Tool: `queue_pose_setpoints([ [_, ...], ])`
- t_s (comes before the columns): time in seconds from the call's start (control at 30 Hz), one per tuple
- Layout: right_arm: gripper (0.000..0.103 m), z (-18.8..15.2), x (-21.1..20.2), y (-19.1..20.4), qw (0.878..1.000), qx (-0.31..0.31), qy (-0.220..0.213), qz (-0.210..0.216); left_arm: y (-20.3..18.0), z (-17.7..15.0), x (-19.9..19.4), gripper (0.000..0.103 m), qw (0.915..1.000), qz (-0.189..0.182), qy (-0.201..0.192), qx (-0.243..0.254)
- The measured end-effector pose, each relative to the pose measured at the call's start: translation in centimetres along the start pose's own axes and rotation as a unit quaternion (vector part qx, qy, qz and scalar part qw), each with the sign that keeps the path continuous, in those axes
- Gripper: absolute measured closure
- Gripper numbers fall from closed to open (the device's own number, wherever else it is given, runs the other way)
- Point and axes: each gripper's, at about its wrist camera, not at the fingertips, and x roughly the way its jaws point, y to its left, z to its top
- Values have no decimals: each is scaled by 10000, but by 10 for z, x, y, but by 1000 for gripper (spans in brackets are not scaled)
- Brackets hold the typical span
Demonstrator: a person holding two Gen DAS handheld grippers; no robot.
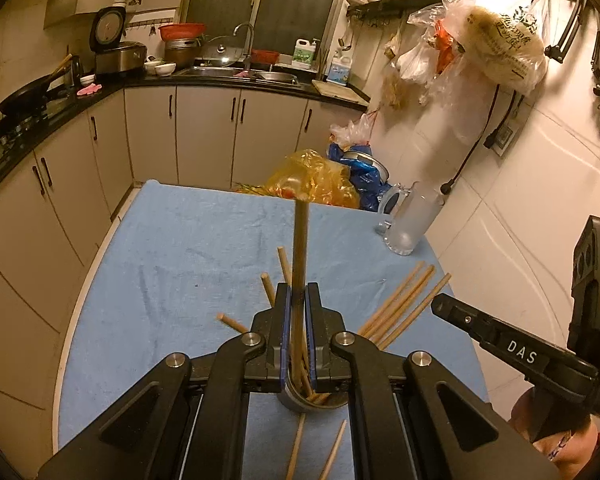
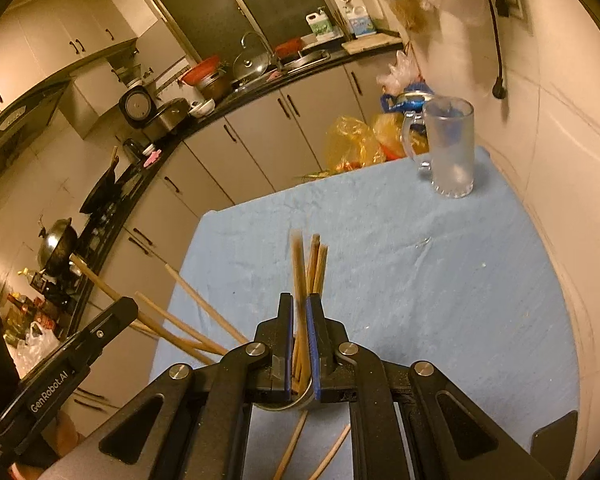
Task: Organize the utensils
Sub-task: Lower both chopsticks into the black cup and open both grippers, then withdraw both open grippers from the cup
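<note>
chopsticks are the thing being sorted, and i hold one in each of my two tongs above a table covered with a blue cloth [image 1: 172, 248].

my left gripper [image 1: 298, 292] is clenched on a single wooden chopstick [image 1: 301, 240] that stands upright between the blue-lined jaws, its top reaching up past the far table edge in the left wrist view. just below those jaws sits a round metal holder [image 1: 296, 400] with more chopsticks fanning out of it. a loose bunch of chopsticks [image 1: 404, 304] sticks out to the right of the jaws, and three more tips poke up to the left.

my right gripper [image 2: 300, 304] is also clenched, on one pale chopstick [image 2: 298, 268] that rises nearly upright, with a few darker chopstick tips [image 2: 318, 260] just behind it. the curved rim of the metal holder [image 2: 300, 404] shows right under these jaws too. two chopstick ends [image 2: 292, 448] show below the holder; i cannot tell whether they rest on the cloth.

both tongs are close together; each camera catches the other one's black finger at its edge.

a frosted glass mug [image 2: 448, 148] with a handle stands upright near the far right corner of the table, well apart from the holder. behind the table, yellow plastic bags [image 2: 356, 140] sit beside beige kitchen cabinets [image 1: 204, 132].
</note>
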Motion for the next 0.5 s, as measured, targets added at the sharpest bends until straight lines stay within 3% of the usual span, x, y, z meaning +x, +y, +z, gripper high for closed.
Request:
queue_pose_setpoints([
  [0.3, 94, 2, -27, 1, 9998, -37, -180, 36, 2, -2, -27, 96, 9998, -57, -178, -17],
  [0.5, 79, -18, -48, -4, 9999, -17, -129, 40, 7, -20, -62, 82, 9990, 37, -444, 31],
])
